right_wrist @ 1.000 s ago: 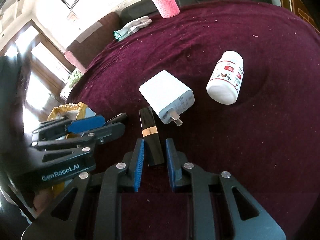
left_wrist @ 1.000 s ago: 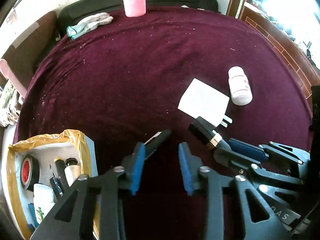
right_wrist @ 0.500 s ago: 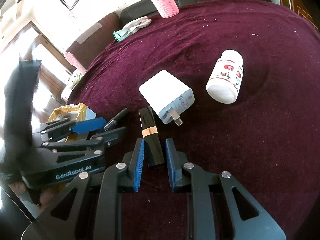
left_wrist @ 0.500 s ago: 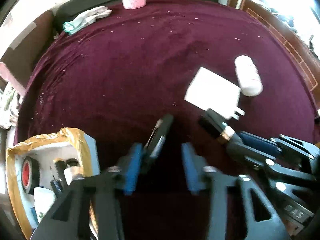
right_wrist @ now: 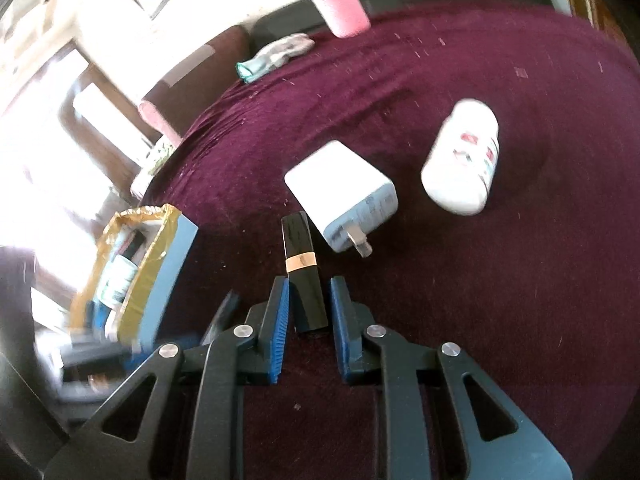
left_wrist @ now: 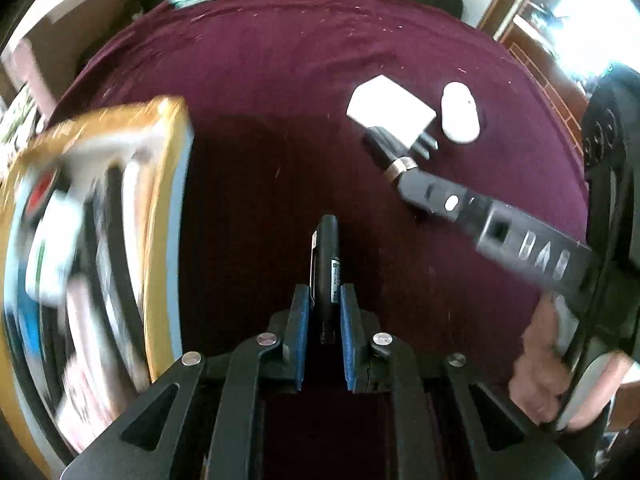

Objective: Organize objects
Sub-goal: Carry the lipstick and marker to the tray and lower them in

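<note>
My left gripper [left_wrist: 325,292] holds a black pen [left_wrist: 328,248] between its blue pads, the pen pointing straight out over the maroon cloth; its jaws are closing. My right gripper [right_wrist: 308,292] straddles a black lipstick with a gold band [right_wrist: 302,256] that lies on the cloth. Its jaws are closing, and a thin gap shows on each side of the lipstick. In the left wrist view the right gripper [left_wrist: 420,188] reaches in from the right to the lipstick [left_wrist: 384,144]. A gold-rimmed box [left_wrist: 168,184] with several items stands at the left, blurred.
A white charger [right_wrist: 340,188] and a white pill bottle [right_wrist: 464,160] lie just beyond the lipstick. A pink bottle [right_wrist: 342,4] and gloves [right_wrist: 276,54] sit at the table's far edge. The box [right_wrist: 160,248] is at the table's left. A hand [left_wrist: 540,360] grips the right tool.
My left gripper closed on the pen and swung left toward the box, carrying the pen. The right gripper stayed over the lipstick and narrowed slightly.
</note>
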